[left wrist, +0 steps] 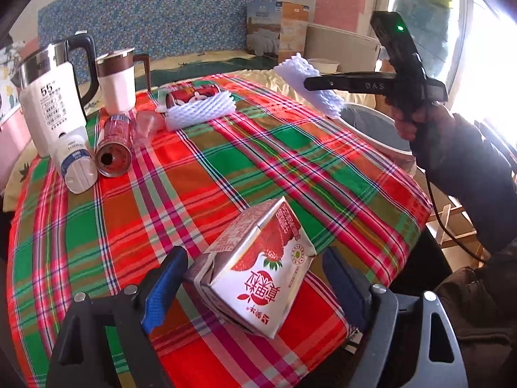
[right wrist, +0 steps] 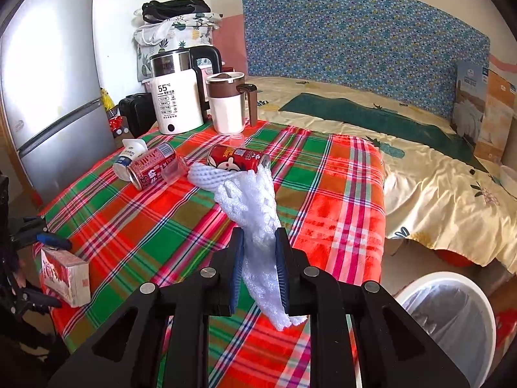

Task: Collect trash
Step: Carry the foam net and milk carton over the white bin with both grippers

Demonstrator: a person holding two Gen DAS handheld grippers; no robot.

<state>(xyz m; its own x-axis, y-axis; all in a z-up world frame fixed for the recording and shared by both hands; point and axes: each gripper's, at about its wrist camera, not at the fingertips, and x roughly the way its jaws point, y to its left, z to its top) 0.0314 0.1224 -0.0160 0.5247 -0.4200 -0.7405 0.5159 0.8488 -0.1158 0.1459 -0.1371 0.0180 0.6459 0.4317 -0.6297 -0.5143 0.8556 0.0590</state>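
Note:
A strawberry milk carton (left wrist: pixel 255 271) lies tilted on the plaid tablecloth (left wrist: pixel 226 168) between the fingers of my left gripper (left wrist: pixel 255 265), which is open around it with gaps on both sides. My right gripper (right wrist: pixel 258 242) is shut on a white foam fruit net (right wrist: pixel 255 226), held above the table's edge; it shows in the left wrist view (left wrist: pixel 310 80) over the white trash bin (left wrist: pixel 371 126). A second foam net (left wrist: pixel 200 110), two red cans (left wrist: pixel 114 145) (left wrist: pixel 194 93), a white bottle (left wrist: pixel 76 165) and a crumpled clear cup (left wrist: pixel 148 123) lie on the table.
A white kettle (left wrist: pixel 48 97) and a white mug with brown lid (left wrist: pixel 116 77) stand at the table's far left. The bin (right wrist: pixel 452 317) stands on the floor by the table's right side. A bed (right wrist: pixel 420 161) is beyond, a fridge (right wrist: pixel 48 80) at left.

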